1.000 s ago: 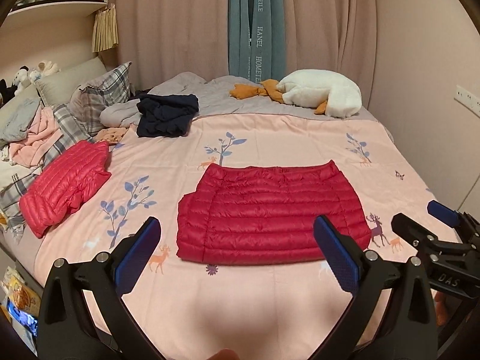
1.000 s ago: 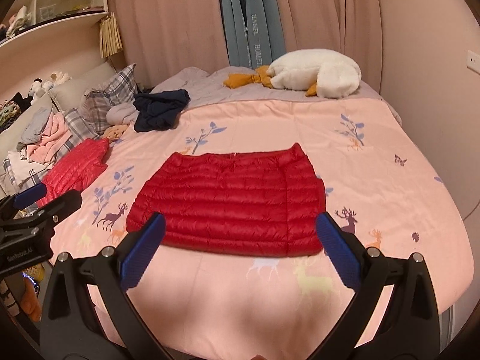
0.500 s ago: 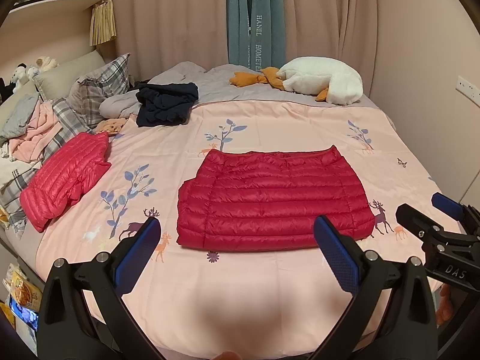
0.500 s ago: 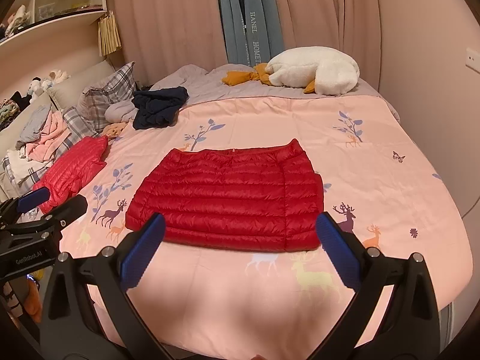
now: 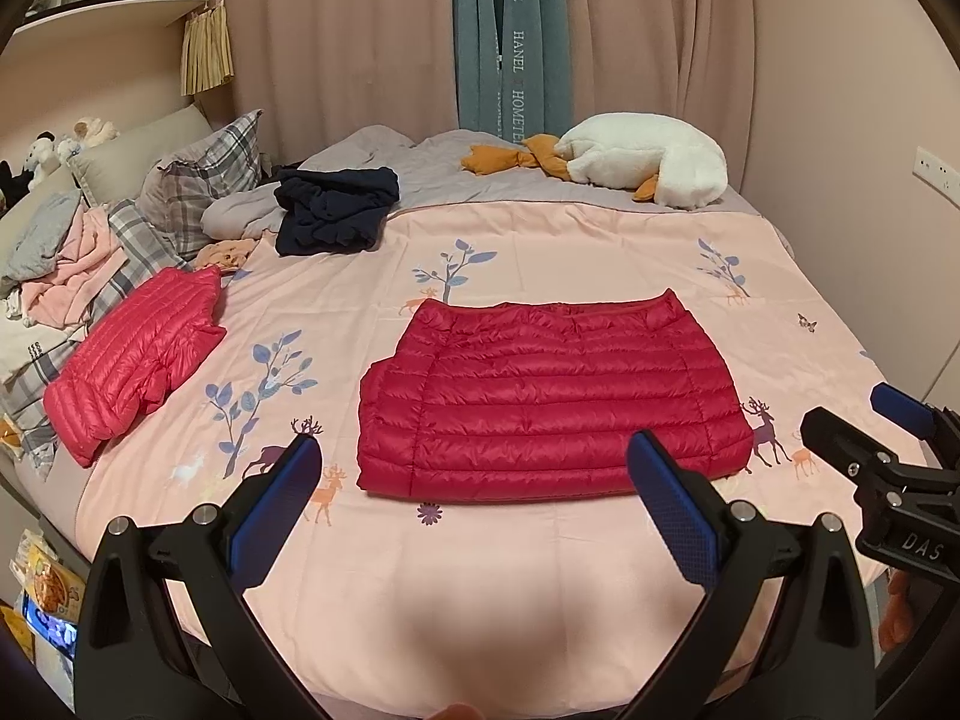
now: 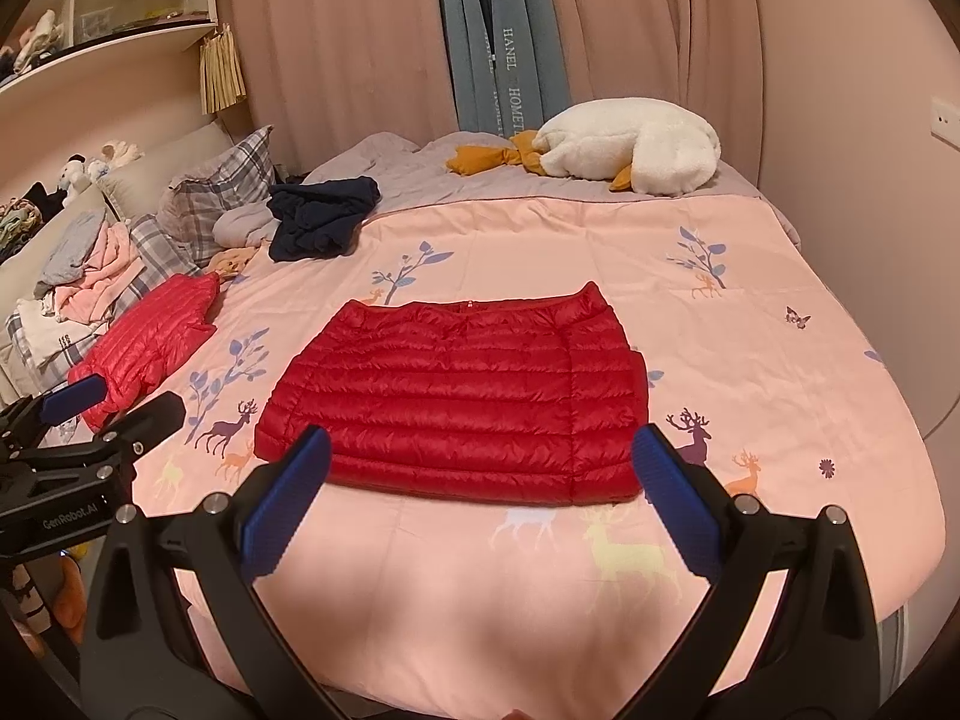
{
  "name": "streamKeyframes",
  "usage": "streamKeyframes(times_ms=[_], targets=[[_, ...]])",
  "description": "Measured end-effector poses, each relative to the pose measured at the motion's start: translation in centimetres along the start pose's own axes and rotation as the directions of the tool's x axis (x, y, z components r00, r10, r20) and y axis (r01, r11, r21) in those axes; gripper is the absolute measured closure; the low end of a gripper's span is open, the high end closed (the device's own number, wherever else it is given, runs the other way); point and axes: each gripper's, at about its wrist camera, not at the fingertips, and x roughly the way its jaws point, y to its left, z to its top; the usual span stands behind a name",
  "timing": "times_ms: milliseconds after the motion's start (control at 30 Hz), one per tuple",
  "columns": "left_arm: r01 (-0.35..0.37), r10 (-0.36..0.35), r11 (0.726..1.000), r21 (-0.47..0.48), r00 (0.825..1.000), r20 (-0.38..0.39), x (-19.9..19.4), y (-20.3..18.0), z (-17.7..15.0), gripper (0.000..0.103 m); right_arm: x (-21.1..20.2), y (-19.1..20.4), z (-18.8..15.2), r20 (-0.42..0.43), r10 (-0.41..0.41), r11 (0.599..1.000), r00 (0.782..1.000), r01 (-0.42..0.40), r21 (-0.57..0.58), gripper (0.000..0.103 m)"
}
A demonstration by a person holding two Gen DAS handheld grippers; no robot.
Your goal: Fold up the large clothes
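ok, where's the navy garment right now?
Both views: the navy garment lies crumpled far-left on the bed, beside the plaid pillow.

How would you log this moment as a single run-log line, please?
left gripper: open, empty | right gripper: open, empty | red jacket: folded flat on bed, untouched | pink jacket: bed's left side

Warm dim indoor light; fisheye-warped, vignetted edges.

The room is enclosed by pink curtains [image 5: 360,42] with a teal curtain panel [image 5: 510,36] between them. A bed [image 5: 540,588] is covered by a pink printed sheet. A wall shelf [image 6: 114,54] is mounted at the left.
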Motion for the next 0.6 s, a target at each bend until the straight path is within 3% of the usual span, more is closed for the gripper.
streamKeyframes(times_ms=[600], targets=[[-0.004, 0.004, 1.000, 0.000, 1.000, 0.003, -0.01, 0.10, 0.04, 0.001, 0.05, 0.44, 0.34, -0.005, 0.007, 1.000, 1.000, -0.007, -0.003, 0.002]])
